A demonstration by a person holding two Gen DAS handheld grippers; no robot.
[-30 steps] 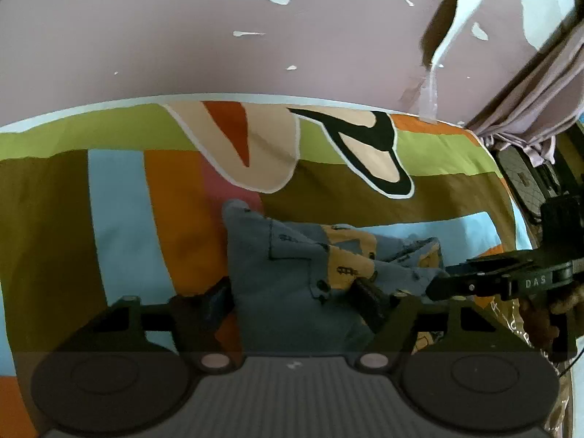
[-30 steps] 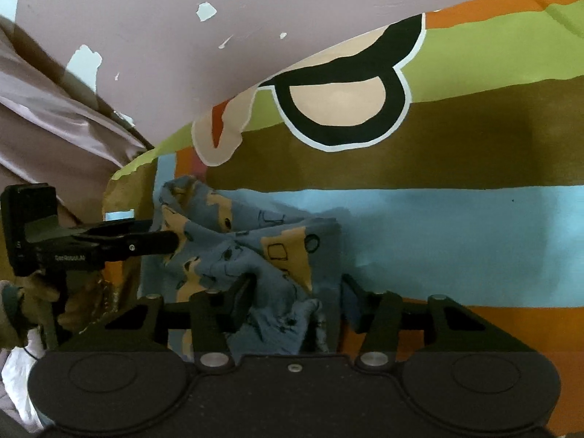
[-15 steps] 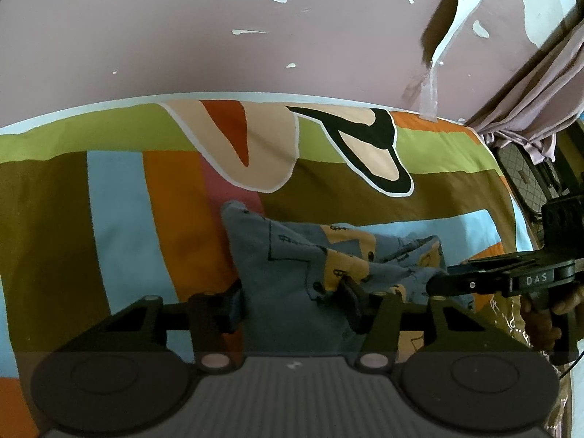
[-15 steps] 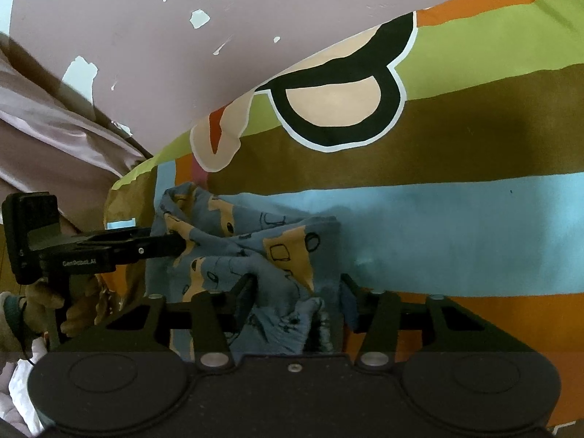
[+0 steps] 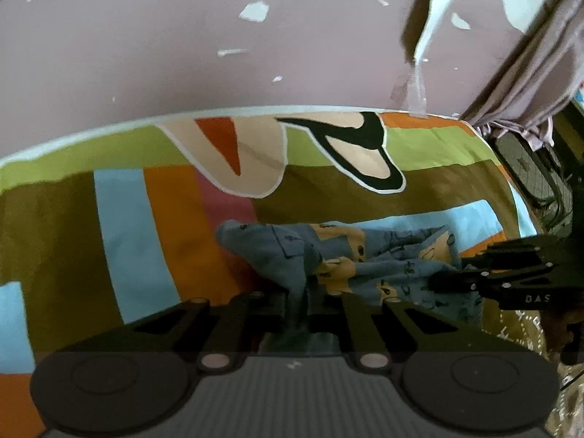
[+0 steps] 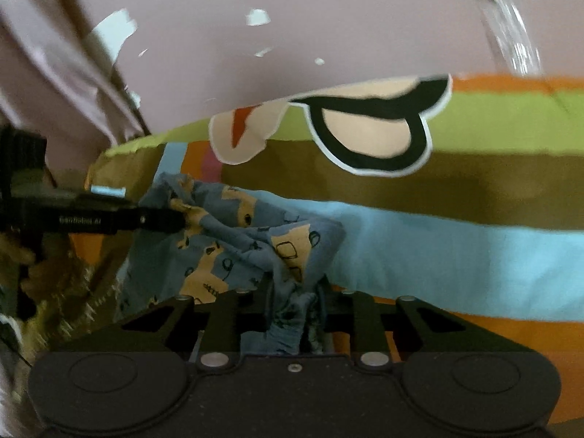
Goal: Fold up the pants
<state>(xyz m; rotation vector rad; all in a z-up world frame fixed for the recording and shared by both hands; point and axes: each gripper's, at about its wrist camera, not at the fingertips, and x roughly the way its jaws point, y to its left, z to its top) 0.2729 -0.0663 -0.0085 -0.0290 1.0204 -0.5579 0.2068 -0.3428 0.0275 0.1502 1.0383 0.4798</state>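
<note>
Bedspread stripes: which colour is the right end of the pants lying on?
The light blue stripe. The pants end on it in the right wrist view; the brown stripe lies beyond, the orange stripe nearer the camera.

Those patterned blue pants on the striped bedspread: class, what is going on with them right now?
A person holding a gripper in each hand is working on the crumpled blue pants with yellow patches, which lie on the colourful striped bedspread. The left gripper is closing on a bunched fold of the cloth, and the right gripper is closing on another bunch. The pants are still rumpled, not yet folded.
</note>
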